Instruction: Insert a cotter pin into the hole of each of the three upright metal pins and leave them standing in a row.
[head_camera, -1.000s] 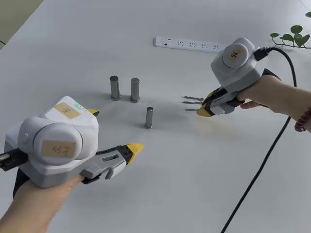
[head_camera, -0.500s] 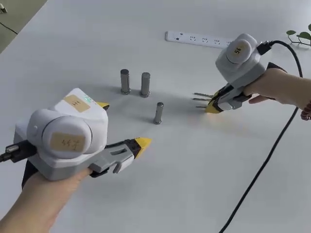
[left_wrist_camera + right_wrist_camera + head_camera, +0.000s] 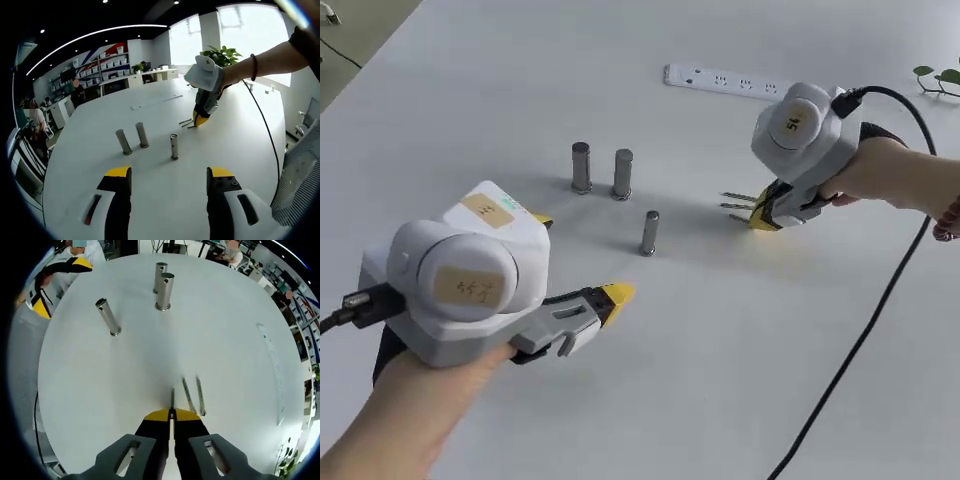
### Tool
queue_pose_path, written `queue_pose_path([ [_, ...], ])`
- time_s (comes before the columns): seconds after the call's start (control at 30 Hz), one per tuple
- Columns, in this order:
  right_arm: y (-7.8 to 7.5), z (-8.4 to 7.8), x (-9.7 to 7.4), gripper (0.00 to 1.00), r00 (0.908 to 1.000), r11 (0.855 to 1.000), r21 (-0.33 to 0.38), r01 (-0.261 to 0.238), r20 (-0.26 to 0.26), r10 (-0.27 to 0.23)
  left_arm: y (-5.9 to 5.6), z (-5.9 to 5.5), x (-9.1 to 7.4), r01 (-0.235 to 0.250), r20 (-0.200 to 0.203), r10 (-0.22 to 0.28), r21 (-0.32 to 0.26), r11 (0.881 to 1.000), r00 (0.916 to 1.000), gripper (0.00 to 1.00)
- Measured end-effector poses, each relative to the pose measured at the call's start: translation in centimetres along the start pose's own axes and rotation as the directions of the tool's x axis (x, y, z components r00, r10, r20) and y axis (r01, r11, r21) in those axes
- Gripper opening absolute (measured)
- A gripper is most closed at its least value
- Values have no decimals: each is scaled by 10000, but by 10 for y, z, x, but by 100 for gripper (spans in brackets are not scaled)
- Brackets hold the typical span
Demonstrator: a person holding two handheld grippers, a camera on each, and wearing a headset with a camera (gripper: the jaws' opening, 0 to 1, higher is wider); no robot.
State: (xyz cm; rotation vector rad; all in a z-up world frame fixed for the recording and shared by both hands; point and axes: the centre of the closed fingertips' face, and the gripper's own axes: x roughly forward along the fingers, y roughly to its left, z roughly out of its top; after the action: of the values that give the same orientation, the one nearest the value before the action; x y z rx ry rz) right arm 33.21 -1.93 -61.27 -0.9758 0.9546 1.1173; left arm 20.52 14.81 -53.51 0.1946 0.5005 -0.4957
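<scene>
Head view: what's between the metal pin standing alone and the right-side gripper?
Three cotter pins by the tips of the right gripper, one pinched in its shut jaws. Between them and the lone metal pin, the head view shows bare table.

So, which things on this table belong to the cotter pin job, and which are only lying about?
For the job:
- three upright metal pins
- two loose cotter pins
- a third cotter pin, held in the shut right gripper
- open left gripper

Lying about:
- white power strip
- green plant
- black cable
</scene>
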Motion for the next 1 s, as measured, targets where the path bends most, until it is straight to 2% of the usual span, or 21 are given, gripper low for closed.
queue_pose_path([
  [0.1,5,3,-2,0,9999,10000,12,-53,146,53,0,1,0,39,28,-39,2,10000,10000,59],
  [0.23,13,8,-8,0,9998,9998,-215,-56,193,60,-3,1,-1,243,-10,-243,64,9997,9997,51],
  [0.33,18,13,-15,0,9993,9985,-541,109,349,-90,-6,3,-2,363,1,-363,214,9991,9993,49],
  [0.37,13,15,-13,0,9987,9981,-593,137,499,-107,-7,3,-2,424,-17,-423,259,9988,9991,49],
  [0.4,14,18,-15,0,9981,9979,-626,160,606,-122,-8,3,-2,454,-61,-453,310,9985,9990,48],
  [0.47,20,23,-22,0,9967,9970,-729,242,787,-184,-8,1,-1,466,-274,-453,457,9979,9986,45],
  [0.57,35,32,-32,0,9933,9942,-1037,284,1147,-164,-10,2,0,586,-275,-576,371,9976,9980,42],
  [0.67,52,43,-37,0,9840,9944,-1035,232,1781,-44,-16,7,0,828,-193,-824,227,9963,9964,38],
  [0.8,77,54,-48,0,9742,9914,-1310,-38,2232,332,-23,13,0,1029,-199,-1027,81,9947,9945,35],
  [0.9,90,59,-54,0,9696,9884,-1519,-52,2411,421,-29,14,1,1269,-226,-1271,-109,9919,9916,32],
  [0.93,97,63,-57,0,9652,9849,-1720,-175,2541,616,-31,14,2,1380,-256,-1384,-183,9903,9900,31],
  [1.0,110,73,-62,0,9451,9831,-1746,-544,3086,1071,-38,15,2,1677,-301,-1692,-494,9846,9851,28],
])
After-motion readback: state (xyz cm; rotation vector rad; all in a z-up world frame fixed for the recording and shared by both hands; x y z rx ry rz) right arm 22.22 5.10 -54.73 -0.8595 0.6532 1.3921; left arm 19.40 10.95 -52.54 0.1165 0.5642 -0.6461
